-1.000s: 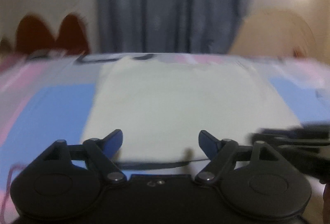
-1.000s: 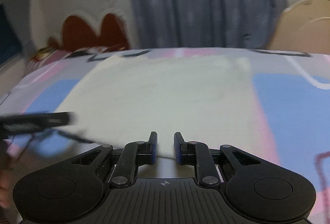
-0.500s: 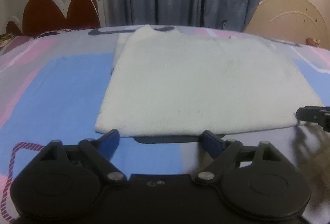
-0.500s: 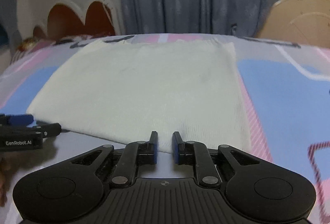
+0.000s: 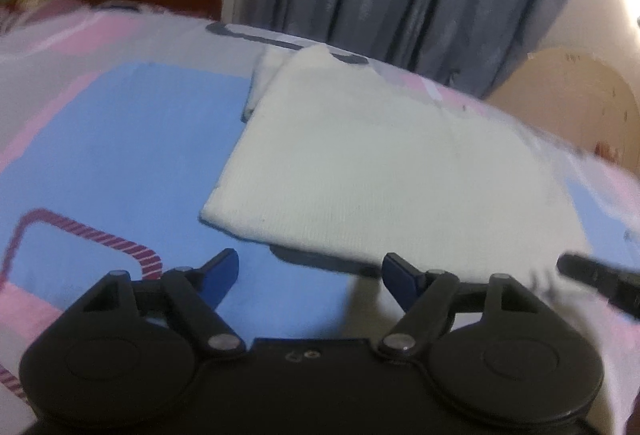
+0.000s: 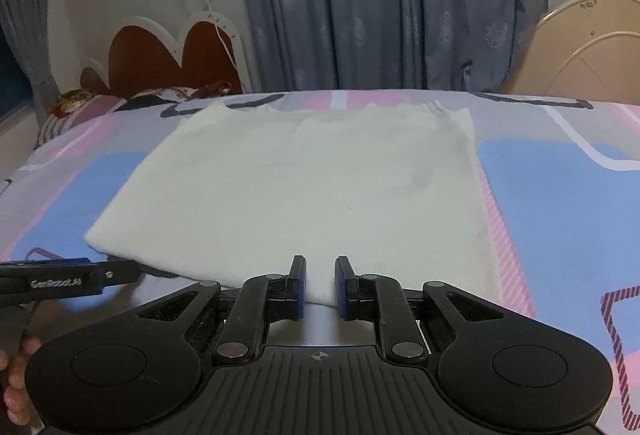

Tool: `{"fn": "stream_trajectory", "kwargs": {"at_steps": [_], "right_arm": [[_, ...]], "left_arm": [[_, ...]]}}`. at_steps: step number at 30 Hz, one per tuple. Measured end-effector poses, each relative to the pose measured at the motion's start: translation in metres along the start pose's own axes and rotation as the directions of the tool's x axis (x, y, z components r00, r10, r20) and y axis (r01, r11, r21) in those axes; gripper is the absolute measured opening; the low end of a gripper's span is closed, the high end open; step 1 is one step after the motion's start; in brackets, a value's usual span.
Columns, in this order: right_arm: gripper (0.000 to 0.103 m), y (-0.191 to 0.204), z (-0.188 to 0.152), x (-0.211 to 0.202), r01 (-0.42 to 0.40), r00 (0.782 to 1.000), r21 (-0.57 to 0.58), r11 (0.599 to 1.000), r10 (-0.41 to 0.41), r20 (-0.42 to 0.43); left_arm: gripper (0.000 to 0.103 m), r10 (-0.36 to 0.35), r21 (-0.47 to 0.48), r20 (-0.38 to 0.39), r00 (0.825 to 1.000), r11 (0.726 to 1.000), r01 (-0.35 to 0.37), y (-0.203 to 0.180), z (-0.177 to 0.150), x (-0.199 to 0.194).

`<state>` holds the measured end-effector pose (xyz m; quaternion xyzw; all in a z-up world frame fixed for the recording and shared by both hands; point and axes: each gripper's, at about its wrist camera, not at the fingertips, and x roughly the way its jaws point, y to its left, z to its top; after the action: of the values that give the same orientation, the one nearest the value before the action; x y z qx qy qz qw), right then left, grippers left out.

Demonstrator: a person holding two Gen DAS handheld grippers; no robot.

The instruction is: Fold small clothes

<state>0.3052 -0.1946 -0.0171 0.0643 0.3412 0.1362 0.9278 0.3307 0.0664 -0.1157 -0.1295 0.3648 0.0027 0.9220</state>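
Observation:
A folded cream-white knit garment lies flat on the patterned bedsheet; it also shows in the left wrist view. My left gripper is open wide and empty, just short of the garment's near left corner. My right gripper has its jaws narrowly apart at the garment's near edge, with a bit of the hem showing in the gap; I cannot tell whether they grip it. The left gripper's finger shows at the left of the right wrist view.
The bedsheet has blue, pink and grey blocks. A scalloped red headboard and pillows stand at the far left, grey-blue curtains behind, and a beige arched board at the far right.
The left gripper has swung left and tilted, so the garment now sits to its right. The right gripper has stayed at the near hem with the same narrow gap.

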Motion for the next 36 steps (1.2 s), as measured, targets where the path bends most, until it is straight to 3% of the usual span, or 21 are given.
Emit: {"fn": "stream_trajectory", "kwargs": {"at_steps": [4, 7, 9, 11, 15, 18, 19, 20, 22, 25, 28, 30, 33, 36], "right_arm": [[0.015, 0.002, 0.006, 0.004, -0.010, 1.000, 0.002, 1.000, 0.010, 0.012], [0.015, 0.002, 0.013, 0.010, -0.023, 0.999, 0.000, 1.000, 0.023, 0.022], [0.015, 0.002, 0.018, 0.015, -0.039, 0.999, 0.001, 0.999, 0.038, 0.029], [0.015, 0.002, 0.024, 0.021, -0.058, 0.998, 0.004, 0.998, 0.057, 0.038], [0.015, 0.005, 0.034, 0.039, -0.093, 0.994, -0.015, 0.996, 0.094, 0.053], [0.015, 0.010, 0.042, 0.062, -0.105, 0.993, -0.036, 0.994, 0.106, 0.048], [0.015, 0.010, 0.045, 0.068, -0.112, 0.993, -0.035, 0.993, 0.113, 0.044], [0.014, 0.009, 0.046, 0.073, -0.116, 0.992, -0.034, 0.993, 0.117, 0.041], [0.000, 0.013, 0.049, 0.084, -0.122, 0.992, -0.047, 0.991, 0.124, 0.032], [0.000, 0.019, 0.051, 0.090, -0.113, 0.992, -0.078, 0.991, 0.117, 0.050], [0.000, 0.020, 0.049, 0.103, -0.097, 0.994, -0.110, 0.989, 0.102, 0.043], [0.000, 0.017, 0.043, 0.126, -0.059, 0.997, -0.104, 0.993, 0.054, -0.050], [0.000, 0.011, 0.039, 0.120, -0.075, 0.997, -0.075, 0.994, 0.074, -0.013], [0.000, 0.009, 0.037, 0.119, -0.089, 0.996, -0.058, 0.994, 0.089, 0.006]], "left_arm": [[0.066, -0.057, -0.169, 0.029, 0.998, 0.984, 0.061, 0.017, 0.006, 0.005], [0.063, -0.091, -0.353, 0.080, 0.993, 0.929, 0.114, 0.036, 0.009, 0.011], [0.066, -0.105, -0.425, 0.104, 0.989, 0.895, 0.139, 0.042, 0.010, 0.016], [0.069, -0.123, -0.463, 0.124, 0.985, 0.871, 0.167, 0.046, 0.012, 0.020], [0.066, -0.140, -0.497, 0.152, 0.978, 0.845, 0.198, 0.051, 0.016, 0.030], [0.033, -0.122, -0.511, 0.133, 0.984, 0.842, 0.174, 0.053, 0.019, 0.038], [0.015, -0.122, -0.518, 0.119, 0.985, 0.839, 0.167, 0.055, 0.019, 0.041], [0.012, -0.128, -0.520, 0.107, 0.986, 0.838, 0.165, 0.057, 0.020, 0.045], [0.010, -0.136, -0.512, 0.121, 0.983, 0.840, 0.179, 0.059, 0.020, 0.043], [0.010, -0.157, -0.489, 0.217, 0.963, 0.837, 0.247, 0.059, 0.013, 0.022], [0.011, -0.169, -0.508, 0.213, 0.962, 0.823, 0.256, 0.064, 0.005, 0.024], [0.019, -0.175, -0.528, 0.183, 0.967, 0.813, 0.247, 0.066, 0.003, 0.031], [0.031, -0.190, -0.558, 0.209, 0.959, 0.782, 0.277, 0.072, -0.001, 0.033], [0.037, -0.171, -0.563, 0.212, 0.962, 0.784, 0.264, 0.067, 0.004, 0.036]]}}
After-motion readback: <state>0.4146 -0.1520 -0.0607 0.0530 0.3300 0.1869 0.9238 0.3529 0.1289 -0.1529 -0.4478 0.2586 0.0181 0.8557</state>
